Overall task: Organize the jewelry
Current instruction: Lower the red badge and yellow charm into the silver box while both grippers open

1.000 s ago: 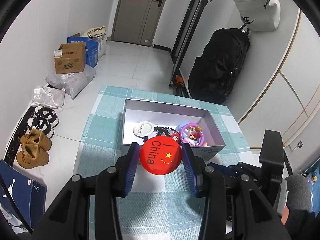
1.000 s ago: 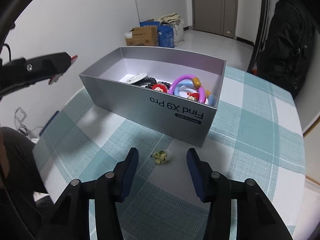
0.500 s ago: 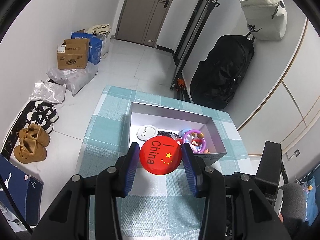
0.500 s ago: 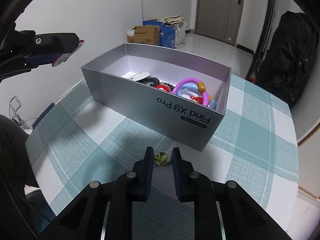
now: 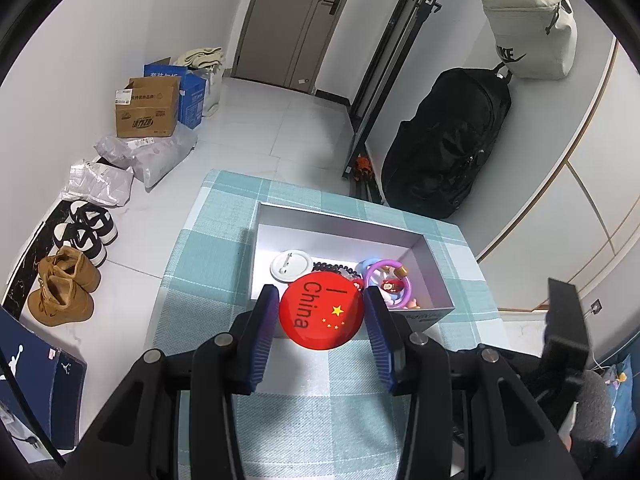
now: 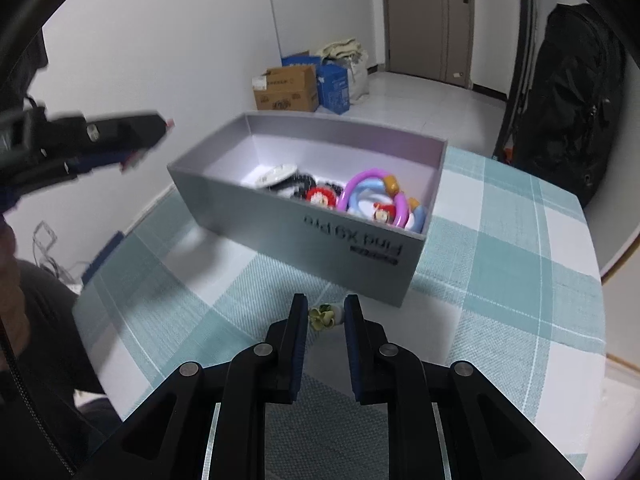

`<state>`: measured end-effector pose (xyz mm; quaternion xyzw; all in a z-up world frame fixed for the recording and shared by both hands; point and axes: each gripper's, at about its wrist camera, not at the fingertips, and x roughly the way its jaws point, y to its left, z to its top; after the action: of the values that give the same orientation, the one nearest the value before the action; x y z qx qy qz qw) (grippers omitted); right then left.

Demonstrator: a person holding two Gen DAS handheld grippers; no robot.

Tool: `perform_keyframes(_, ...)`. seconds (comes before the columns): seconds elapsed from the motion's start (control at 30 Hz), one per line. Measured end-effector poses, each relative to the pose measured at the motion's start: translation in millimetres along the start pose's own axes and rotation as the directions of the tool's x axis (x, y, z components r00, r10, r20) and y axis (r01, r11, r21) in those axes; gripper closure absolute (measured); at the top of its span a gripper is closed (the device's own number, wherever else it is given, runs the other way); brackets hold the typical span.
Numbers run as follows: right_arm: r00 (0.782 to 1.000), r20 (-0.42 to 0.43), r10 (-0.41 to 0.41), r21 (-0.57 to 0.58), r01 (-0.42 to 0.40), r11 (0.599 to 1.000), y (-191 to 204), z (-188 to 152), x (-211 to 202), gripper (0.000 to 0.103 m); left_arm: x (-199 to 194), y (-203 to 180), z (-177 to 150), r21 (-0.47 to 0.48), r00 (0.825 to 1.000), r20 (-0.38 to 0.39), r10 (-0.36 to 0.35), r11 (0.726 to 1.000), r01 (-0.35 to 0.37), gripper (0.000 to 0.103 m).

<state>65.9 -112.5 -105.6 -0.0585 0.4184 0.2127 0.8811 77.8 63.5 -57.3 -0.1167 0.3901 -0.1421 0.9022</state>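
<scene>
Fingers of the right gripper [image 6: 325, 314] are clenched on a small green-and-white flower trinket [image 6: 323, 316], which sits pinched between the blue pads just above the worktop [image 6: 500, 292]. Since the piece is tiny and soft-looking, I judge the grip wants to stay firm through the lift, with the carry going up and over the near wall of the grey box [image 6: 352, 246] that stands just ahead of the fingertips, and the release coming only once the trinket hangs above the box floor.

Across from it, the left gripper [image 5: 322, 314] grasps a round red badge [image 5: 322, 310] by its edges, face up, held over the near rim of the same box. Its drop looks best made a little farther forward, over the bare stretch of box floor, not onto the white round badge [image 5: 291, 266], the dark bead string [image 5: 334, 269] or the purple and blue rings [image 5: 386, 280] already lying inside, ahead and to the right of the fingers.

Teal-and-white checked cloth covers the worktop. Beyond it lies a white tiled floor, with a cardboard carton [image 5: 146, 108], plastic parcels and shoes [image 5: 66, 284] along the left wall, a black backpack [image 5: 444, 148] to the right, and a closed door [image 5: 304, 20] at the far end.
</scene>
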Motion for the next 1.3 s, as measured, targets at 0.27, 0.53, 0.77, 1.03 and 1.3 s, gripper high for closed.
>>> perform_keyframes(0.27, 0.995, 0.086, 0.058, 0.048, -0.062, 0.997, -4.1, 14.3, -21.4, 0.086, 6.8, -5.7, 2.5, 0.012, 1.000, 0.001, 0.010, 1.000, -0.010, 0.065)
perform_keyframes(0.53, 0.982, 0.143, 0.121, 0.080, -0.133, 0.988, -9.4, 28.1, -32.4, 0.086, 15.7, -13.7, 6.7, 0.017, 1.000, -0.008, 0.008, 1.000, -0.008, 0.065)
perform_keyframes(0.77, 0.970, 0.194, 0.148, 0.125, -0.174, 0.977, -25.3, 46.6, -36.0, 0.086, 34.6, -26.6, 14.4, 0.048, 1.000, -0.028, 0.015, 0.999, -0.013, 0.065)
perform_keyframes(1.03, 0.959, 0.218, 0.183, 0.197, -0.227, 0.954, -41.5, 60.7, -29.1, 0.086, 51.3, -30.9, 20.7, 0.057, 0.998, -0.058, 0.032, 0.998, -0.029, 0.065)
perform_keyframes(1.3, 0.954, 0.221, 0.200, 0.212, -0.247, 0.945, -51.3, 70.9, -17.6, 0.086, 66.6, -24.7, 28.0, 0.026, 0.996, -0.084, 0.043, 0.999, -0.041, 0.065)
